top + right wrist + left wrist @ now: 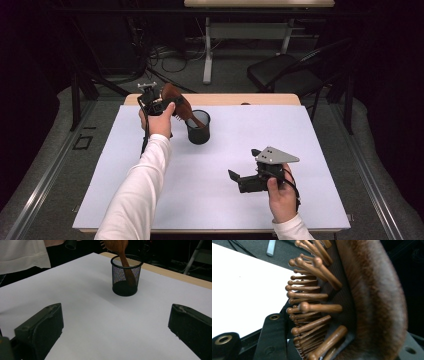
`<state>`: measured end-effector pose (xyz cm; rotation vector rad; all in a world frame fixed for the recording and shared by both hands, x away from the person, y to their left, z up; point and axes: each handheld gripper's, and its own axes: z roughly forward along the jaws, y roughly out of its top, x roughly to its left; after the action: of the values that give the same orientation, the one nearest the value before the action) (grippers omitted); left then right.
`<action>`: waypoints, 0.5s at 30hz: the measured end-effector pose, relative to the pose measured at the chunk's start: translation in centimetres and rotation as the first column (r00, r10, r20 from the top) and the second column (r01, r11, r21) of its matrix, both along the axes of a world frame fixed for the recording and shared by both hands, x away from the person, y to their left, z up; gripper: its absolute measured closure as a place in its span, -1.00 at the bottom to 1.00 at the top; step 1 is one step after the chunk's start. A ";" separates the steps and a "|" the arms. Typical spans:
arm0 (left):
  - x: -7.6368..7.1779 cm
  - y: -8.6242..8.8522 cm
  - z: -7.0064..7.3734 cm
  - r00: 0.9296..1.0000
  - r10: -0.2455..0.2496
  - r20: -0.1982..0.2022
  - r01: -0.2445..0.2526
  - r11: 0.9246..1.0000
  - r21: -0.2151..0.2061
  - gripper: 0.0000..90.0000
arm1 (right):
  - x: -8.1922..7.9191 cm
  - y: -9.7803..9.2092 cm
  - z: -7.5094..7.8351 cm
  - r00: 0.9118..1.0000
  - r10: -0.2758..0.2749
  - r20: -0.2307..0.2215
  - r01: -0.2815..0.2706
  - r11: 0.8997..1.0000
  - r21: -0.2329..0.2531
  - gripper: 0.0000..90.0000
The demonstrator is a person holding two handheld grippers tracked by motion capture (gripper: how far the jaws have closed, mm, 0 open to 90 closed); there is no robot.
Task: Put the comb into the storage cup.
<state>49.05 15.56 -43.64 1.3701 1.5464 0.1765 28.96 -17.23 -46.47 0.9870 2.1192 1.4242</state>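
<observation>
My left claw (159, 103) pinches the wooden hairbrush (176, 101) at its head, handle inside the mesh cup (198, 127). It seems stiff and light. My right claw (246, 176) is spread, well apart from the cup.

black chair (285, 70) — desk legs (207, 50), floor cables (170, 57)

A dim room: grey carpet (50, 165) surrounds a white-topped table (300, 150). Beyond it, a black chair (285, 72), tangled cables (170, 57) and a second desk's pale legs (207, 50).
</observation>
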 end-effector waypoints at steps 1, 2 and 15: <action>0.0 0.0 0.0 1.000 -0.002 -0.002 0.002 1.000 0.004 0.10 | 0.0 0.0 0.0 1.000 -0.001 -0.001 0.001 1.000 0.000 -1.00; 0.0 0.0 -0.1 1.000 0.000 -0.002 0.000 1.000 0.002 0.10 | 0.0 0.0 0.0 1.000 -0.001 0.001 0.001 1.000 0.001 -1.00; 0.0 0.2 -1.3 1.000 0.005 -0.021 -0.005 1.000 -0.005 0.10 | 0.0 0.0 0.0 1.000 0.000 -0.001 0.000 1.000 0.001 -1.00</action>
<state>49.06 15.77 -44.99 1.3679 1.5668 0.1612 28.96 -17.21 -46.47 0.9876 2.1196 1.4249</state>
